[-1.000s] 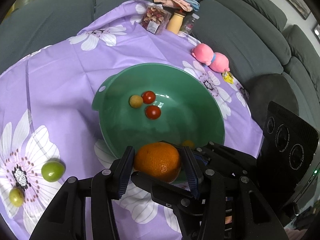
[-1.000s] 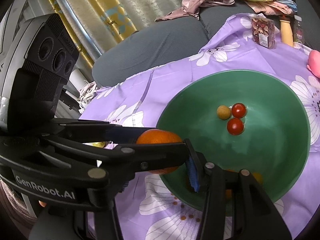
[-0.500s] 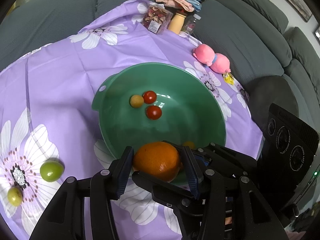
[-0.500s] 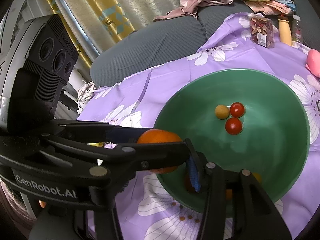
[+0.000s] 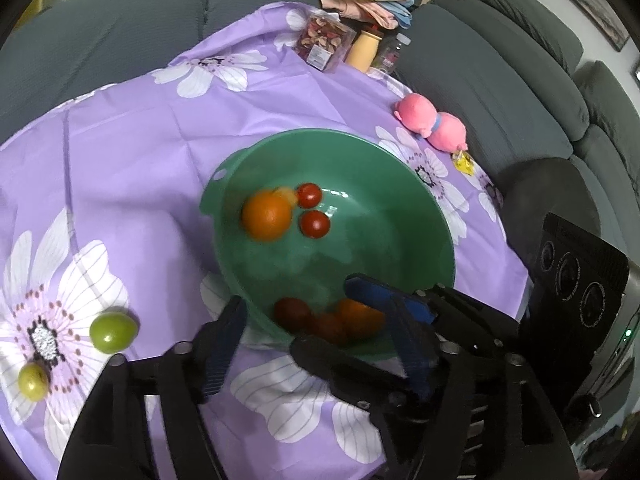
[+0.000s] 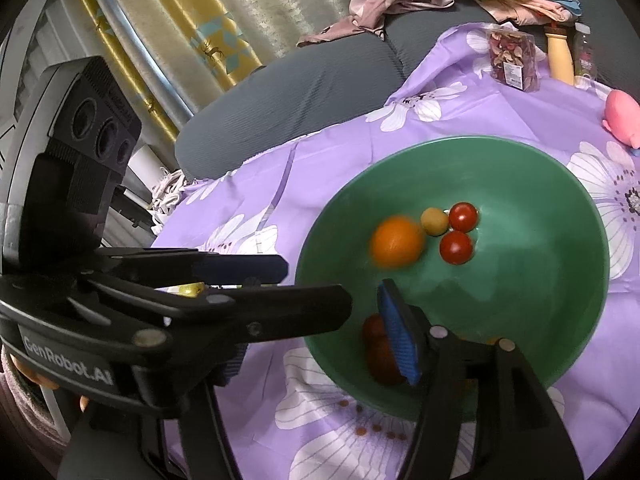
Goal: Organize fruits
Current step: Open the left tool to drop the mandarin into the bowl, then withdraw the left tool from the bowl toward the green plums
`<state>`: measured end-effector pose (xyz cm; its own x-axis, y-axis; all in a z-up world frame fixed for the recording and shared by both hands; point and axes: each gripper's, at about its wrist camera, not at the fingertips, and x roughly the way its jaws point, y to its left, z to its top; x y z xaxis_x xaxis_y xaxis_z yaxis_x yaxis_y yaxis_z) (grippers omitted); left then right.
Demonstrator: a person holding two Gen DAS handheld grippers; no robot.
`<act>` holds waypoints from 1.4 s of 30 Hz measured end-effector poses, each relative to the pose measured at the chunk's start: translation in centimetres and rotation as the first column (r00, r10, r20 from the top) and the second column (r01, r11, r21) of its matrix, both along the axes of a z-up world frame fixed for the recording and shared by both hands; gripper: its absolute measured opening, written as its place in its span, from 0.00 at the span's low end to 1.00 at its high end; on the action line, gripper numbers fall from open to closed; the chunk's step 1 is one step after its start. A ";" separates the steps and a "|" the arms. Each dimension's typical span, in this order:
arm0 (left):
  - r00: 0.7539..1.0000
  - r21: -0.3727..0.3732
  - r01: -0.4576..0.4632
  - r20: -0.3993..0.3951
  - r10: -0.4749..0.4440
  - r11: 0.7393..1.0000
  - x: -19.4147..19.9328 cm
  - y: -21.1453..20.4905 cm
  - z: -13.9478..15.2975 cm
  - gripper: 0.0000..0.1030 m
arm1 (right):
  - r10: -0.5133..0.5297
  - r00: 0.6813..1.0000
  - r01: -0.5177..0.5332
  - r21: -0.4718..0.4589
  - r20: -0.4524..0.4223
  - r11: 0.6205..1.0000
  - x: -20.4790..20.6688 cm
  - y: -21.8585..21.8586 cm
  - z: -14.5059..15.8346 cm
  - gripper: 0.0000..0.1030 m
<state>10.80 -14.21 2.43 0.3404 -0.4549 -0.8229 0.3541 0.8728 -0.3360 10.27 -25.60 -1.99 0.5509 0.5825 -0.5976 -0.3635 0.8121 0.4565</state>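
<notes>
Your left gripper (image 5: 316, 328) is pointing steeply downward and its jaws are opening, with nothing pressed between the pads. Your right gripper (image 6: 344, 312) is tilting down less steeply, its jaws are also opening, and its blue pads are gripping nothing.

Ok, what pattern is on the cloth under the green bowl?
Purple tablecloth printed with large white flowers; the left wrist view shows it best.

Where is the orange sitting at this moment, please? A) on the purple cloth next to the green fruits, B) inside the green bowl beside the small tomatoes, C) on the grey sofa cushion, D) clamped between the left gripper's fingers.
B: the orange lies in the green bowl, next to the two red tomatoes, free of both grippers.
</notes>
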 end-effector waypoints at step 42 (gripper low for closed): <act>0.933 -0.033 -0.343 -0.126 0.337 0.939 -9.0 15.8 -4.0 0.86 | 0.143 0.989 -0.144 -0.076 -0.025 0.987 -6.3 6.1 0.4 0.70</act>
<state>1.84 1.64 -1.55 0.3855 -0.3734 -0.8438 -0.0053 0.9135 -0.4067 3.97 -19.47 -1.62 0.4530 0.6060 -0.6538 -0.4706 0.7855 0.4020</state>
